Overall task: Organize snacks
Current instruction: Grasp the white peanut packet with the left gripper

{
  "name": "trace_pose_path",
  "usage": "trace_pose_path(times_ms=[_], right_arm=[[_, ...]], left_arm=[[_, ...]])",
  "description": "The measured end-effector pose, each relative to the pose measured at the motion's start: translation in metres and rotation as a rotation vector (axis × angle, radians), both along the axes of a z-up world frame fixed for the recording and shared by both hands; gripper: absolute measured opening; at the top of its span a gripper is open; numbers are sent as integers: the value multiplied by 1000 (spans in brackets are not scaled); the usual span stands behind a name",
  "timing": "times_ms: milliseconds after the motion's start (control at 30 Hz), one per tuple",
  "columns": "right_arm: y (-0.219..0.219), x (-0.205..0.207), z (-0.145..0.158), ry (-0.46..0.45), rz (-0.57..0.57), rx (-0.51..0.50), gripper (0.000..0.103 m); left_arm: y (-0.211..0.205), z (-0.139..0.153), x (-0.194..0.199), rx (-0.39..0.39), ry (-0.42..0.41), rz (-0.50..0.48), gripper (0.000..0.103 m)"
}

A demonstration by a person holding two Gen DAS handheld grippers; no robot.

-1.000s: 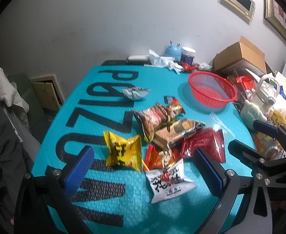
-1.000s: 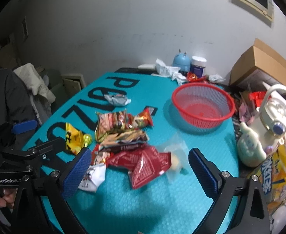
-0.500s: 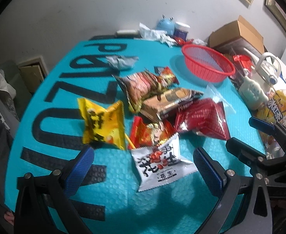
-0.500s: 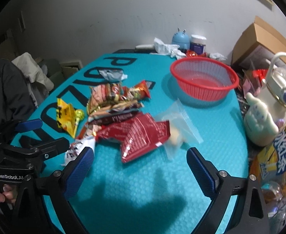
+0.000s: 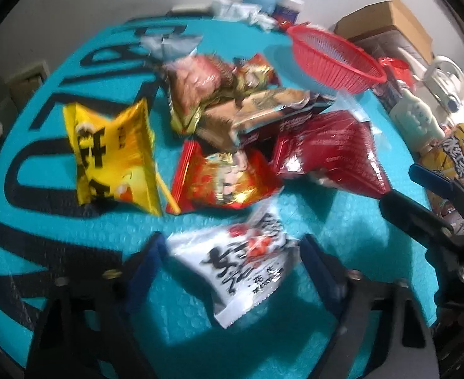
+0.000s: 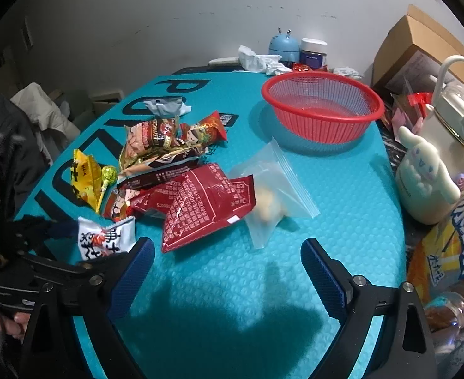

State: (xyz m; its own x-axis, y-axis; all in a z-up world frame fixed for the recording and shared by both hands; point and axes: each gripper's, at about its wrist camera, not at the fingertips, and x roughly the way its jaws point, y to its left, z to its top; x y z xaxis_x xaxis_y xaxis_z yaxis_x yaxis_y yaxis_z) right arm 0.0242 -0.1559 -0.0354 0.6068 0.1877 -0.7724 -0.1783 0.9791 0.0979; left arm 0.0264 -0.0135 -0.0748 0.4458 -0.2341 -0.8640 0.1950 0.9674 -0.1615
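I am holding my left gripper (image 5: 232, 268) open around the white snack packet (image 5: 244, 262) on the teal mat (image 6: 326, 189); my right gripper (image 6: 228, 271) is hovering open beside the pile, the red basket (image 6: 322, 110) standing near the grey wall (image 6: 168, 15).

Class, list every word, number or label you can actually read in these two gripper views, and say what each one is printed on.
"HUA": on the yellow packet.
"000075": on the back of the red packet, printed upside down; the last digits of a longer number.
"花生": on the white packet between the left gripper jaws.
Large black letters on the teal mat: cut off, not readable as a word.
Other packet print: too small or blurred.
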Motion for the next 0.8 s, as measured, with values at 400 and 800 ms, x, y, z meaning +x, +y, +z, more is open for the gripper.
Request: trace_pose_path(times_ms=[400,800], right_arm=[[-3,2,3,2,-4,15,95],[2,11,14,-17,25,4,95]], left_arm=[[9,13,-10,-115,-44,-66,25],[17,18,-11,-170,-64,-83,24]])
